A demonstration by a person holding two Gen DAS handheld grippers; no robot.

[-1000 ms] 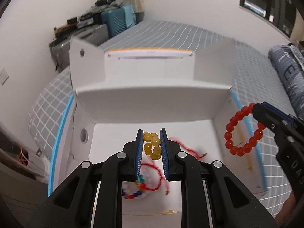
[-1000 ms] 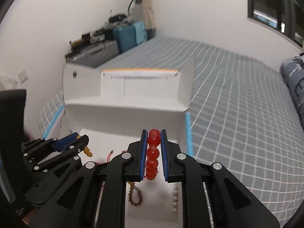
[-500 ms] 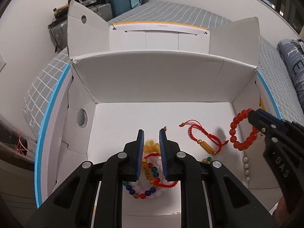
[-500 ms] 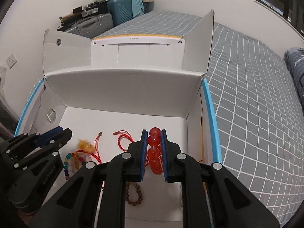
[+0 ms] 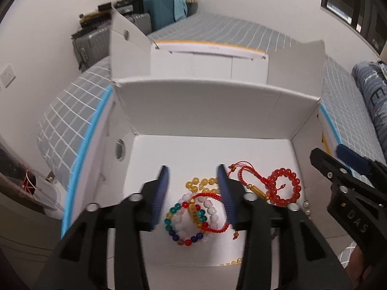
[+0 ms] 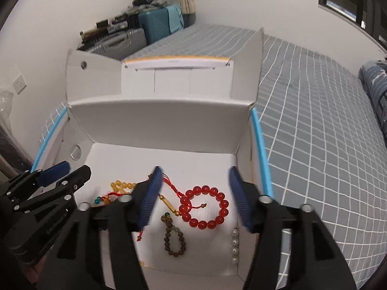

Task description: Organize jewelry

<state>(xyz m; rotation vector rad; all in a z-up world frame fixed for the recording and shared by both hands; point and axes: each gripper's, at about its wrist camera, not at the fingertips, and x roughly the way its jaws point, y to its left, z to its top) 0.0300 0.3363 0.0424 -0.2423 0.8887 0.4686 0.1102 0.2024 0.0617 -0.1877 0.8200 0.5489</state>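
A white cardboard box point(image 5: 217, 111) point(image 6: 159, 120) sits open on the bed. On its floor lie a yellow bead bracelet point(image 5: 200, 184) point(image 6: 122, 185), a multicoloured bead bracelet point(image 5: 183, 220), a red cord bracelet with a gold tube point(image 5: 251, 183) point(image 6: 169, 198), a red bead bracelet point(image 5: 283, 188) point(image 6: 205, 206), a brown bead bracelet point(image 6: 174, 236) and pearls point(image 6: 234, 244). My left gripper point(image 5: 193, 181) is open and empty above the yellow and multicoloured bracelets. My right gripper point(image 6: 193, 186) is open and empty above the red bead bracelet.
The box's flaps stand up at the back and sides, with blue-edged rims point(image 5: 82, 154) point(image 6: 261, 149). The grey checked bedspread point(image 6: 314, 120) stretches to the right. Suitcases point(image 6: 135, 33) stand against the far wall. A rolled blue quilt point(image 5: 372, 87) lies at the right.
Both grippers opened. The yellow bracelet dropped from the left gripper and the red bead bracelet from the right; both now lie on the box floor.
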